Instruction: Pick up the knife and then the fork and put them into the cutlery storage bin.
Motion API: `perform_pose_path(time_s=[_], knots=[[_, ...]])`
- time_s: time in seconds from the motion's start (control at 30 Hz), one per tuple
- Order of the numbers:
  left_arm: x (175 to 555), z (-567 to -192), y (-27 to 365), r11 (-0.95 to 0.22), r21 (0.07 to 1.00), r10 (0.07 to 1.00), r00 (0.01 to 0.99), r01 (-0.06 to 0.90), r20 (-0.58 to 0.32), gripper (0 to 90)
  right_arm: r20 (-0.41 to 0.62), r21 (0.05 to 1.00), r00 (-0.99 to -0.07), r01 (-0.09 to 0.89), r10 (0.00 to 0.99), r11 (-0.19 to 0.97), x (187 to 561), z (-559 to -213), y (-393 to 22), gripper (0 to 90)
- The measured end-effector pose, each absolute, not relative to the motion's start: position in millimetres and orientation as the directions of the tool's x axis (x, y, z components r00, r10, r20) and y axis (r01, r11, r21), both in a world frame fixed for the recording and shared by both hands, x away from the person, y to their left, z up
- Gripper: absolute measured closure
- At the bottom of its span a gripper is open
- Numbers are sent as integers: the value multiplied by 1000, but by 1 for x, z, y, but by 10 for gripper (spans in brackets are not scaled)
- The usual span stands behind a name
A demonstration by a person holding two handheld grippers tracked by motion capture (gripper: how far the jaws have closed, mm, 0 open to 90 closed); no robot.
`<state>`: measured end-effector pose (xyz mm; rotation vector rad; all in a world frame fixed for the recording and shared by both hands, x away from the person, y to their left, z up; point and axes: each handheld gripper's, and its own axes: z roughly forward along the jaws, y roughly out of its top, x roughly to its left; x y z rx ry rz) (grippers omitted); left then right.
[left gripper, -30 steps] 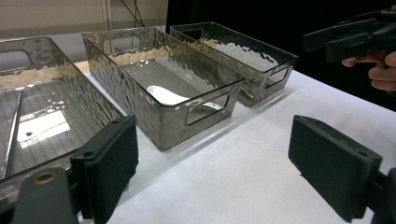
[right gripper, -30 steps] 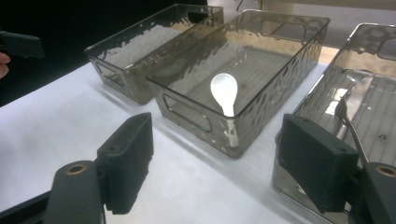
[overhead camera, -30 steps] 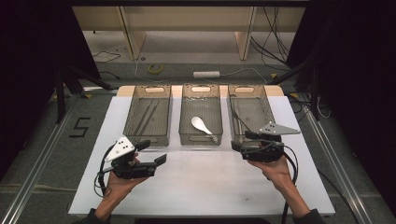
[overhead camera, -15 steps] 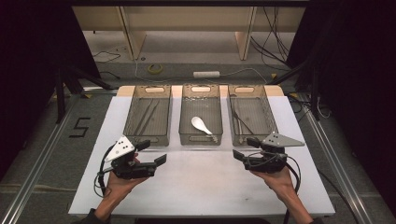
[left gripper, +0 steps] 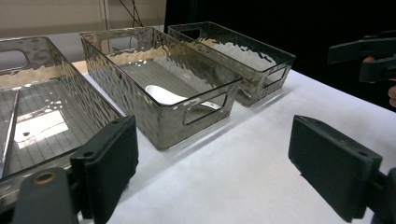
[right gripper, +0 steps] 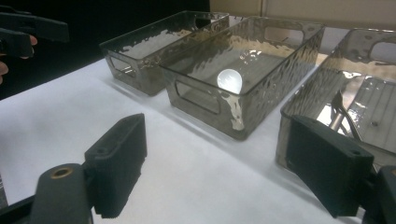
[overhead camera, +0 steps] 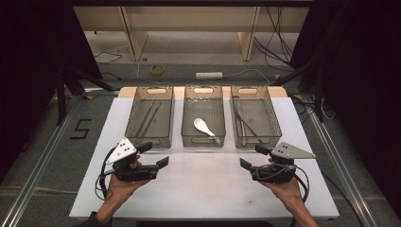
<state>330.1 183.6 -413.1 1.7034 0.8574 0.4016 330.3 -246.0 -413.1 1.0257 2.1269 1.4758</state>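
Observation:
Three smoky clear bins stand side by side on the white table top (overhead camera: 203, 189). The middle bin (overhead camera: 203, 141) holds a white spoon (overhead camera: 204, 126), which also lies behind the wavy wall in the left gripper view (left gripper: 163, 95) and the right gripper view (right gripper: 230, 80). Thin sticks lie in the left bin (overhead camera: 134, 113), dark utensils in the right bin (overhead camera: 273, 113). My left gripper (overhead camera: 155, 153) rests in front of the left bin, open and empty (left gripper: 212, 140). My right gripper (overhead camera: 253, 156) sits in front of the right bin, its jaws having just been opening with nothing between them (right gripper: 217, 140).
Bare white table lies between the two hands and in front of the bins. Beyond the table, a yellow tape roll (overhead camera: 157, 69), a white power strip (overhead camera: 209, 75) and cables lie on the floor. A "5" (overhead camera: 80, 128) is marked on the floor at left.
My right gripper has drawn back from the right bin's front edge toward the near side of the table and slightly lower. The left gripper has stayed put.

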Motion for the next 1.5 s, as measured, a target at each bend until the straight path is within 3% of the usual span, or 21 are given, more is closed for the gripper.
perform_pose_path(time_s=[0.57,1.5], knots=[[329,-413,184,-111,935,717,679,336,-159,156,128,894,-654,401,746,199,315,-427,-252,194],[329,-414,183,-114,936,717,679,334,-155,156,100,899,-639,386,762,206,311,-426,-254,193]])
